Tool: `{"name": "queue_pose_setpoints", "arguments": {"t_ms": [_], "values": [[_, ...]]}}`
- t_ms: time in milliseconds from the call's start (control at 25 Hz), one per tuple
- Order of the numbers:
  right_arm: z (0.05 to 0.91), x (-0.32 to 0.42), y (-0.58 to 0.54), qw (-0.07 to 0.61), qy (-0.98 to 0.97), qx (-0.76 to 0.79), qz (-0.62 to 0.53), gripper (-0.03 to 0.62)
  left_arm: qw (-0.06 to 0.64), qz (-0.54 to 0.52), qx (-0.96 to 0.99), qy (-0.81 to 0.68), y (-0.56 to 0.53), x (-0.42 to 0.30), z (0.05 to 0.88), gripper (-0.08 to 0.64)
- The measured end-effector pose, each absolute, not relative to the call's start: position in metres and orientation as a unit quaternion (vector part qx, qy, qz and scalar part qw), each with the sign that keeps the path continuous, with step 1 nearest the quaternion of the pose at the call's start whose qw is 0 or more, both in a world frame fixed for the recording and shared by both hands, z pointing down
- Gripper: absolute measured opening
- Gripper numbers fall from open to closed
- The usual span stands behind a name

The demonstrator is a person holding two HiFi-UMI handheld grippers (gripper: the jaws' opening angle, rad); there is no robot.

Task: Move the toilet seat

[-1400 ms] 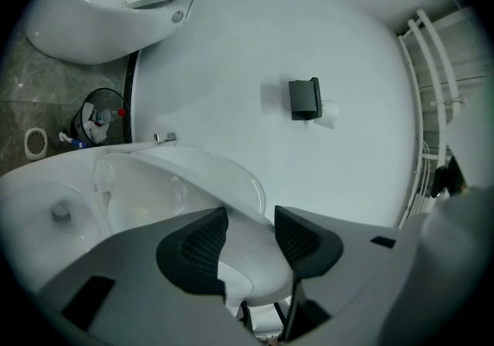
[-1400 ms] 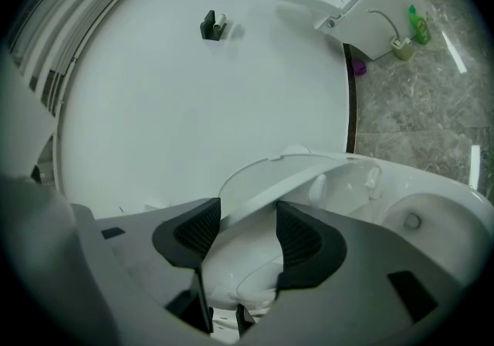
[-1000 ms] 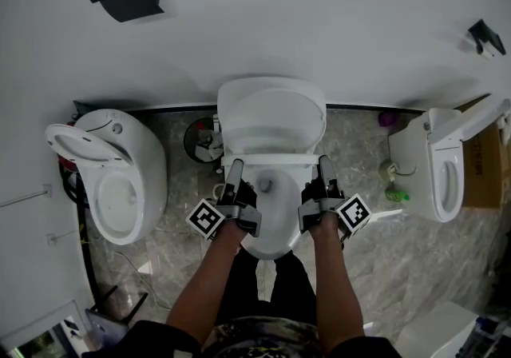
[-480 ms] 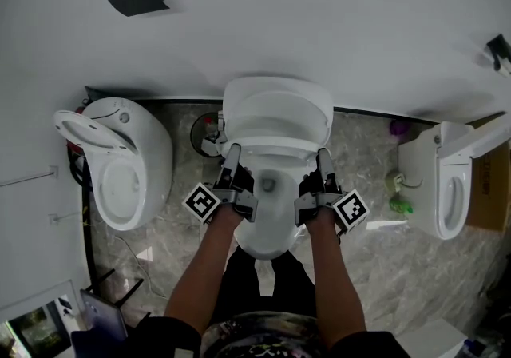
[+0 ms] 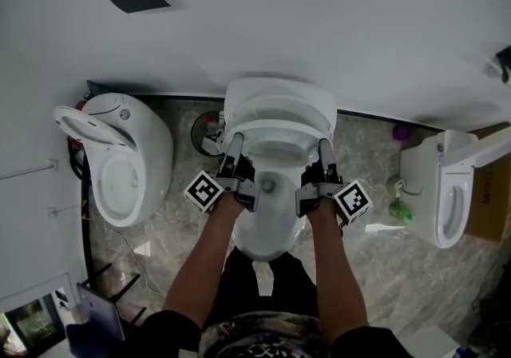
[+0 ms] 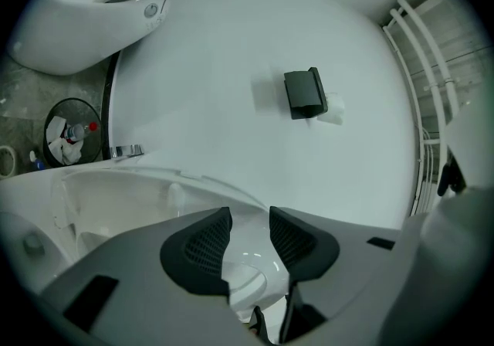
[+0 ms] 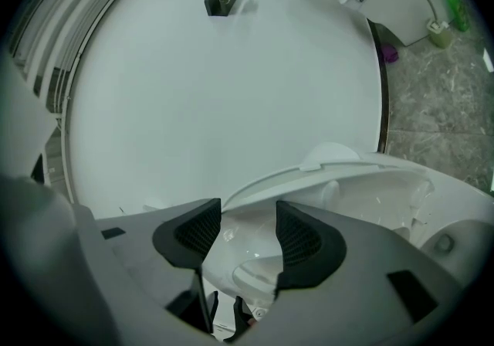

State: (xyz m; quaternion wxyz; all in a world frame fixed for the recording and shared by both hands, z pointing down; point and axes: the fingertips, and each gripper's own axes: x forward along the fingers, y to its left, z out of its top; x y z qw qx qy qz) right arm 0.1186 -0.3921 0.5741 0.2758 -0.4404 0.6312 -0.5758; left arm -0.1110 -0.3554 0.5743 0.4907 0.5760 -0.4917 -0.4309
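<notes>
Ideally, the toilet seat (image 5: 275,131), pinched by the right gripper (image 7: 248,240) and the just-tightened left gripper (image 6: 247,235), is kept centred between the fingers and swung evenly.

No text, label or number appears legible in any view.

Head view looks down on toilet (image 5: 267,240); others (close) face wall (image 6: 231,66)
</notes>
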Motion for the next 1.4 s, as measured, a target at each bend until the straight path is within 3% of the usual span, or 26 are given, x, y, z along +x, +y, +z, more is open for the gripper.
{"name": "queue_pose_setpoints", "arguments": {"t_ms": [640,1000,1120,1200,1400], "values": [[0.588,0.097,-0.436,0.252,0.637,-0.449,-0.573,0.205,0.499,-0.397,0.57,-0.519,-0.399,-0.125,0.602,0.141],[0.598,0.1,-0.436,0.236,0.628,-0.473,-0.571,0.114,0.499,-0.383,0.572,-0.527,-0.401,-0.125,0.609,0.096],[0.603,0.101,-0.435,0.216,0.629,-0.483,-0.569,0.068,0.5,-0.38,0.58,-0.519,-0.403,-0.122,0.606,0.052],[0.601,0.1,-0.435,0.204,0.636,-0.486,-0.563,0.002,0.498,-0.355,0.591,-0.527,-0.403,-0.12,0.606,0.032],[0.584,0.093,-0.438,0.191,0.66,-0.484,-0.543,0.002,0.483,-0.329,0.618,-0.526,-0.404,-0.115,0.592,0.031]]}}
